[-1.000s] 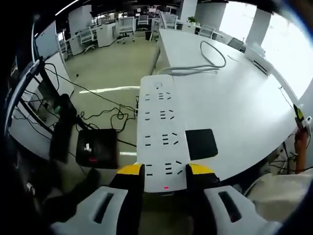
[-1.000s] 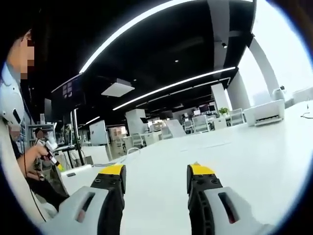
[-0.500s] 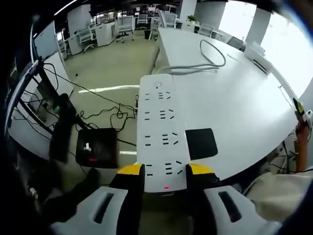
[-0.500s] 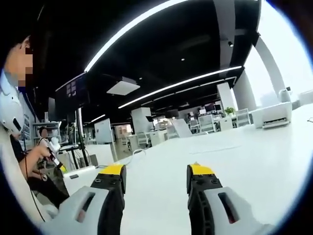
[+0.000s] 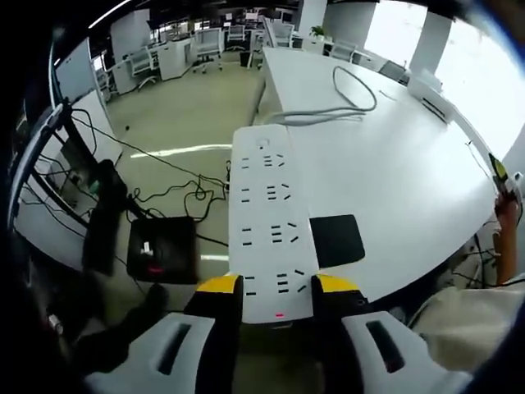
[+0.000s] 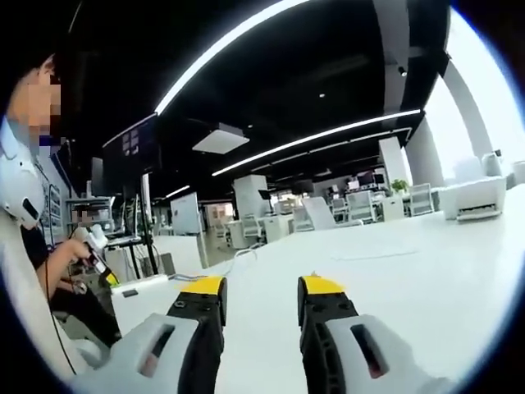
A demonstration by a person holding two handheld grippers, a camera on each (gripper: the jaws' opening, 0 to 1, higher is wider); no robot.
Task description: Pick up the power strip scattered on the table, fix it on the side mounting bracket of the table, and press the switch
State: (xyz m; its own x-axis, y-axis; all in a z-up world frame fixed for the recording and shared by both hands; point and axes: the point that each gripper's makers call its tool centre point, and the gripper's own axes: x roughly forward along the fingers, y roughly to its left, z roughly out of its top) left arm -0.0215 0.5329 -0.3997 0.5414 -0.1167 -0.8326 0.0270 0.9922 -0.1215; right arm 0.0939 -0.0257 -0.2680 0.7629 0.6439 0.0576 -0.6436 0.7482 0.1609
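At 6 o'clock in the left gripper view, the left gripper (image 5: 277,284) has its yellow-tipped fingers (image 5: 220,285) clenched on the near end of the long white plastic power strip (image 5: 269,215), which runs toward 12 o'clock over the white desk (image 5: 394,176) edge, beside a flat black square pad (image 5: 337,240). In the right gripper view, the right gripper (image 6: 262,287) points level across the desk, its fingers apart, grasping nothing

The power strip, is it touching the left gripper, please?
Touching: the left gripper view shows the left gripper clamping the power strip on both sides.
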